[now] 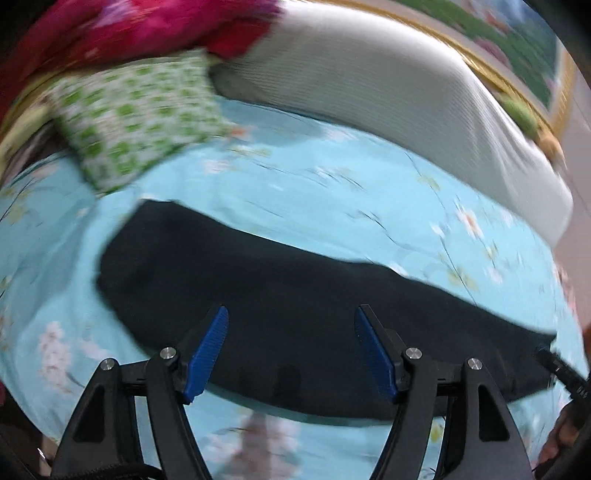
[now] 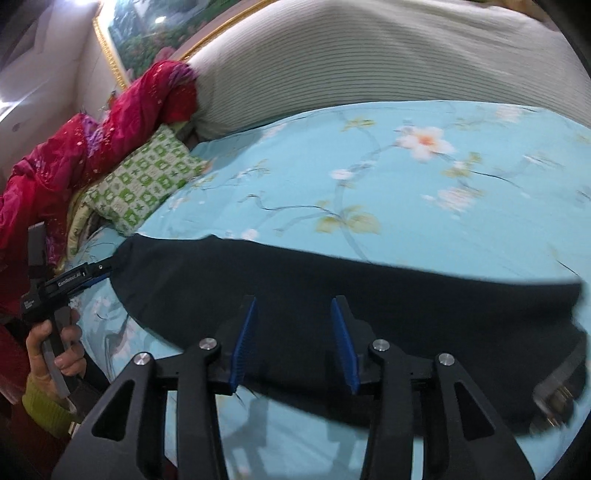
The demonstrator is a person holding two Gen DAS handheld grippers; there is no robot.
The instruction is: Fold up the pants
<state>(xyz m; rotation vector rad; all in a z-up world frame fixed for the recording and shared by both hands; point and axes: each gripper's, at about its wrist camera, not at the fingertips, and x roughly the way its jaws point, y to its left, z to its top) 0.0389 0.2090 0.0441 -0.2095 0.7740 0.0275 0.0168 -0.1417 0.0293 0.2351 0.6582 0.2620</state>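
Observation:
Dark navy pants lie stretched in a long band across the light blue floral bedsheet; they also show in the right wrist view. My left gripper is open, its blue pads hovering over the pants' near edge. My right gripper is open over the pants' middle, empty. In the right wrist view the left gripper shows at the pants' left end, held by a hand. A belt buckle or waistband shows at the pants' right end.
A green-and-white patterned pillow lies at the far left, a red-pink floral blanket behind it. A large grey-white ribbed quilt runs along the back. A gold-framed picture hangs on the wall.

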